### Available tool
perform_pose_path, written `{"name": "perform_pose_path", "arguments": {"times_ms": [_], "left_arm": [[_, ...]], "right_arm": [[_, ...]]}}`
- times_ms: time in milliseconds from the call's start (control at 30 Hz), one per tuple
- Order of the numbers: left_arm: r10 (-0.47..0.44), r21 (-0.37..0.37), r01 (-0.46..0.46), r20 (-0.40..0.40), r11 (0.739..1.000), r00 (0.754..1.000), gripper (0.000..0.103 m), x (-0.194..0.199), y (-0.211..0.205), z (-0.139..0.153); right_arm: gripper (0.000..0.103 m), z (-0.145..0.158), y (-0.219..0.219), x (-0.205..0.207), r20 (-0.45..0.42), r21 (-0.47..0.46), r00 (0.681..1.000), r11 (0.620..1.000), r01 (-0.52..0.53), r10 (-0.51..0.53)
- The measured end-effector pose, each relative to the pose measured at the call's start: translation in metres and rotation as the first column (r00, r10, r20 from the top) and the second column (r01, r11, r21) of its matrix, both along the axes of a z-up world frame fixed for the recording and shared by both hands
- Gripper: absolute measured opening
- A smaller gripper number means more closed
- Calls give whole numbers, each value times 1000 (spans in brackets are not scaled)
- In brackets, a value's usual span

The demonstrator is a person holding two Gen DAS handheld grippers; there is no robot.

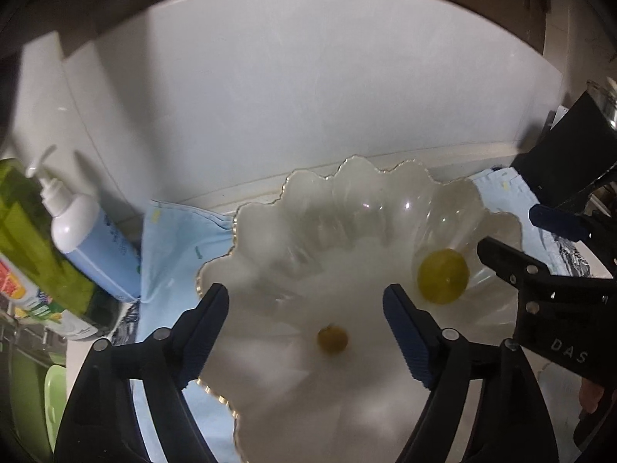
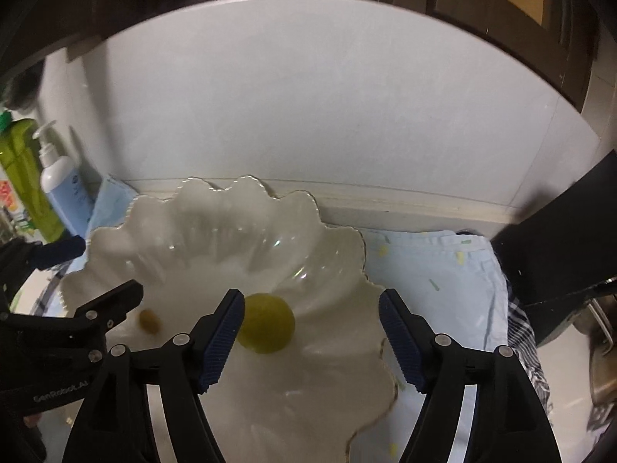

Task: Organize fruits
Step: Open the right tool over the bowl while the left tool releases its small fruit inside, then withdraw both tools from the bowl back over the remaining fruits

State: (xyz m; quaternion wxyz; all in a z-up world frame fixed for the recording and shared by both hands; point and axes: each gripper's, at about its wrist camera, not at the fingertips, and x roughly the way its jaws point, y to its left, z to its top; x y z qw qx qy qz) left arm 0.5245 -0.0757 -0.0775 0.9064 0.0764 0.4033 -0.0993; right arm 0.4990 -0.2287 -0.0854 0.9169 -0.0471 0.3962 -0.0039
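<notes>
Left wrist view: the scalloped bowl (image 1: 347,231) sits on a blue cloth (image 1: 169,239), bottles (image 1: 92,247) close at its left. The left tool (image 1: 304,328) hangs spread wide and empty above a small fruit (image 1: 332,340); a larger green fruit (image 1: 443,277) lies right.

Right wrist view: the right tool (image 2: 311,332) gapes empty over the bowl's (image 2: 216,223) rim, its left finger (image 2: 221,341) just beside the green fruit (image 2: 268,324).

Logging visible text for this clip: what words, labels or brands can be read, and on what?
"DAS": white letters on the black body of the right tongs, seen from the left wrist.
"GenRobot.AI": on the body of the left tongs, seen from the right wrist.
Blue pump bottle: print too blurred to read.
Green bottle: colourful label, unreadable.
Scalloped bowl: no text.
</notes>
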Motion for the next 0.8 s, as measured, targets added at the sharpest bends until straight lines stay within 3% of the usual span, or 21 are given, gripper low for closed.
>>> {"name": "perform_pose_path", "arguments": {"times_ms": [200, 267, 433, 800], "left_arm": [[25, -22, -23, 71, 999, 997, 94, -38, 13, 25], [34, -37, -31, 89, 999, 995, 98, -52, 17, 33], [48, -52, -42, 127, 998, 991, 99, -87, 26, 48], [69, -78, -52, 227, 996, 971, 101, -161, 47, 85]], "right_arm": [[73, 24, 4, -34, 69, -11, 998, 1000, 5, -4], [78, 32, 6, -48, 99, -22, 995, 1000, 7, -5], [82, 51, 10, -85, 164, -36, 986, 999, 12, -6], [83, 76, 24, -157, 250, -8, 968, 1000, 4, -2]]}}
